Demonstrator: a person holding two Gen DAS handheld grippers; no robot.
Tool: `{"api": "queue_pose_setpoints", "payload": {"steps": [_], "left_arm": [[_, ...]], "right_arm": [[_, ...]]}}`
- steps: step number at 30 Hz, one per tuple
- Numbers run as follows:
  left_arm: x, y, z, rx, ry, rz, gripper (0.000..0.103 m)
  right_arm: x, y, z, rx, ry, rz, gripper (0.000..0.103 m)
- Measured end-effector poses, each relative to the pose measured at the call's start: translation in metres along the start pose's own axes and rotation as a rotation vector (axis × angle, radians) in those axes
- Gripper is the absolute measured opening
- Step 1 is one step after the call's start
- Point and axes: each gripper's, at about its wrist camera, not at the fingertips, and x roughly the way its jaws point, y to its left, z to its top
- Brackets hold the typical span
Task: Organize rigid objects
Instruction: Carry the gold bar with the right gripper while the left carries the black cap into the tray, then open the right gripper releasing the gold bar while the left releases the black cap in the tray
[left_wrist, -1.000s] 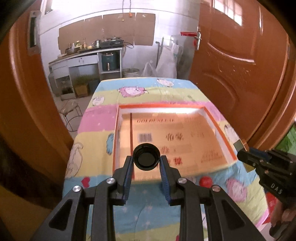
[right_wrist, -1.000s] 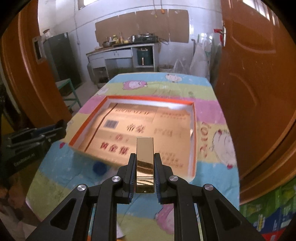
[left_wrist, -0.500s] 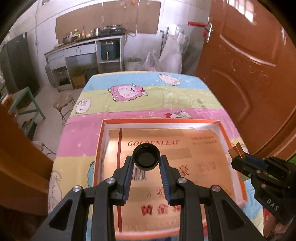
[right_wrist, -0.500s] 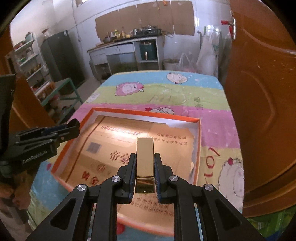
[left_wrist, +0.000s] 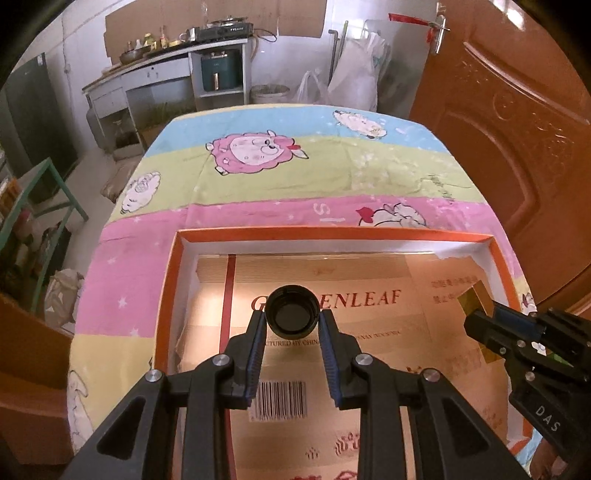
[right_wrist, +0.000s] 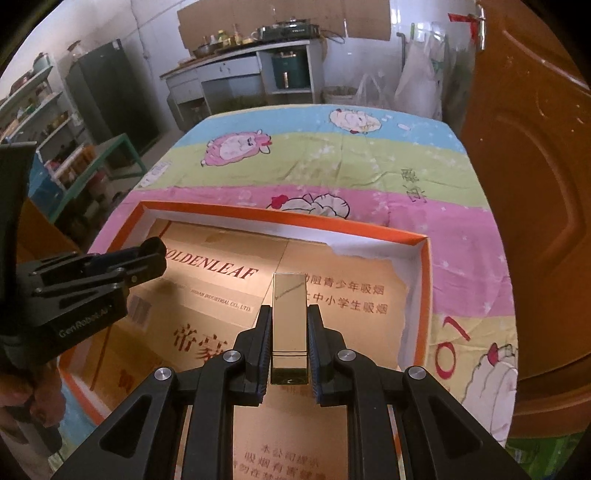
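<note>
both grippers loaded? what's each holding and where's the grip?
Left gripper: round black cap, pinched across its sides. Right gripper: gold rectangular bar, gripped on its long sides near the close end.

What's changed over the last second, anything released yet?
Nothing released. Both grippers moved forward from the near edge to over the orange box. The left gripper still clamps the black cap; the right gripper still clamps the gold bar.

Home kitchen: stove (left_wrist: 225, 27) on counter (left_wrist: 166, 61), fridge (right_wrist: 99, 92), pantry shelves (right_wrist: 33, 110).
</note>
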Motion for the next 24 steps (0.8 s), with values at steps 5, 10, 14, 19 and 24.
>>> {"api": "queue_pose_setpoints", "payload": {"steps": [5,10,14,19,24], "left_arm": [[0.013,0.004,-0.001,-0.008,0.028,-0.008,0.029],[0.02,0.005,-0.007,0.002,0.014,-0.005,0.03],[0.019,-0.002,-0.01,0.055,0.003,0.019,0.033],[0.02,0.002,-0.009,0.027,0.001,0.027,0.05],[0.022,0.007,-0.008,0.022,-0.006,-0.004,0.069]], "right_arm": [[0.012,0.002,0.001,0.001,0.026,-0.007,0.018],[0.021,0.003,-0.001,0.007,0.046,-0.013,0.018],[0.024,0.001,-0.003,0.012,0.048,-0.013,0.019],[0.02,0.001,-0.005,0.015,0.045,-0.016,0.025],[0.009,-0.001,-0.01,0.023,0.017,-0.018,0.032]]}}
